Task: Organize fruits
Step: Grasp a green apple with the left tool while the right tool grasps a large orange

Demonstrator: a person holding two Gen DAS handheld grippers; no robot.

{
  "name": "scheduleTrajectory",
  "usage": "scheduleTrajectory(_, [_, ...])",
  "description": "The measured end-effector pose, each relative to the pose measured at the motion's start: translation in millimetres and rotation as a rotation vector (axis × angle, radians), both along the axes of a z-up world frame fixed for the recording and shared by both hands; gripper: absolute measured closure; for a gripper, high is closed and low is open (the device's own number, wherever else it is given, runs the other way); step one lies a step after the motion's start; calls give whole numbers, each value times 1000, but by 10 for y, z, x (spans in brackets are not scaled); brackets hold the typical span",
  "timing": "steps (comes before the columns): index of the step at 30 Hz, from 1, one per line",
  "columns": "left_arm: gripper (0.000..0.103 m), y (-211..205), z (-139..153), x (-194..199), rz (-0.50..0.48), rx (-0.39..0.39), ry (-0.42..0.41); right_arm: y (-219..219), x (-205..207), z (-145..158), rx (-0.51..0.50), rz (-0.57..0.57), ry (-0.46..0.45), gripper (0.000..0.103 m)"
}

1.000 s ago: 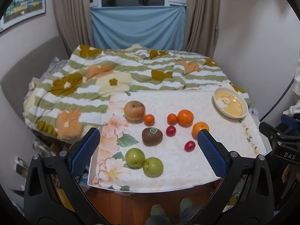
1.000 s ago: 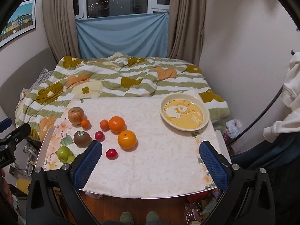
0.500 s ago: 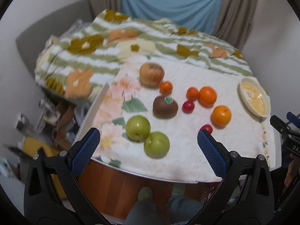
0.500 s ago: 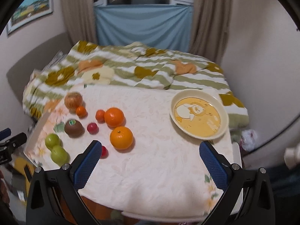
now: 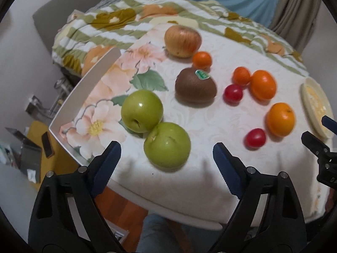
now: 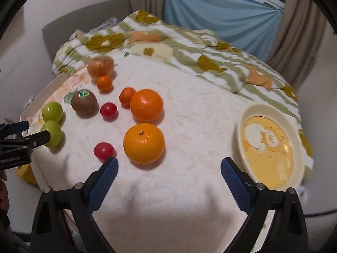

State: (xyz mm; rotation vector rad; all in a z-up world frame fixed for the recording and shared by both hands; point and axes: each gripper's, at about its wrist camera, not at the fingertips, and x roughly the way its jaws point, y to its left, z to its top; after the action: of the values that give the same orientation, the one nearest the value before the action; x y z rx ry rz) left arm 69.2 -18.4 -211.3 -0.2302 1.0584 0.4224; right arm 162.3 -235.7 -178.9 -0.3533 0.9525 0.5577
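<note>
Fruit lies on a white-clothed table point(image 5: 202, 122). In the left wrist view two green apples point(image 5: 166, 144) point(image 5: 142, 110) touch each other, with a brown kiwi point(image 5: 195, 87), a red-yellow apple point(image 5: 182, 41), small tangerines, two oranges point(image 5: 281, 119) and two red cherry tomatoes point(image 5: 254, 138) beyond. My left gripper point(image 5: 166, 158) is open, just short of the nearer green apple. In the right wrist view my right gripper point(image 6: 168, 168) is open and empty, just short of an orange point(image 6: 144, 143). A cream plate point(image 6: 271, 147) with a yellow picture sits at the right.
A bed with a striped floral quilt point(image 6: 168, 42) lies behind the table. The table's left edge point(image 5: 84, 86) drops to clutter on the floor. Blue cloth and curtains hang at the back. The left gripper also shows at the right wrist view's left edge point(image 6: 19, 139).
Both grippers have moved forward and down toward the table. The fruit now looks much larger and closer. Nothing has been gripped; both stay open.
</note>
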Motion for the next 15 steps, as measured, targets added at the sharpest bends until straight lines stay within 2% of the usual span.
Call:
scheduleTrajectory(2, [9, 4, -58, 23, 17, 0, 6, 27, 39, -68, 7, 23, 17, 18])
scheduleTrajectory(4, [21, 4, -123, 67, 25, -7, 10, 36, 80, -128, 14, 37, 36, 19])
scheduleTrajectory(9, [30, -30, -227, 163, 32, 7, 30, 54, 149, -215, 14, 69, 42, 19])
scheduleTrajectory(11, [34, -29, -227, 172, 35, 22, 29, 73, 176, -234, 17, 80, 52, 24])
scheduleTrajectory(12, [40, -23, -223, 177, 44, 34, 30, 89, 191, -247, 21, 86, 66, 25])
scheduleTrajectory(15, [41, 12, -223, 191, 53, 28, 25, 122, 222, -254, 44, 96, 82, 25])
